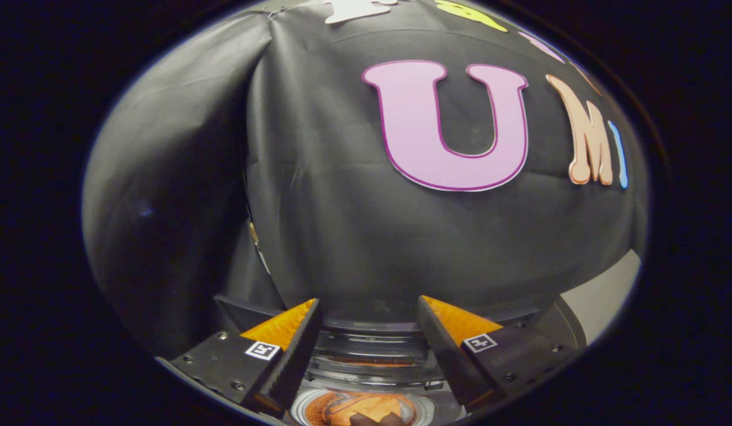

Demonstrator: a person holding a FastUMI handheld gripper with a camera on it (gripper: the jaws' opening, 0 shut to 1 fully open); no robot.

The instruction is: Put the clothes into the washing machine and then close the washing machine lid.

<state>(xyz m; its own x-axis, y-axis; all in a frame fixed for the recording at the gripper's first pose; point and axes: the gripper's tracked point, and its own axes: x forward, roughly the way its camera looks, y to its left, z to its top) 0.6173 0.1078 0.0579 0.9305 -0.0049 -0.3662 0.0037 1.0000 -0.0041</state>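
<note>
Washing machine (371, 349) sits low beneath my fingers, its dark rim curving ahead of them against the black booth cloth (354, 236). My gripper (368, 310) is spread wide, grasping nothing, orange-faced fingers (283, 325) framing the opening. Down inside, between them, I see orange clothes (368, 409) already in the drum.
</note>
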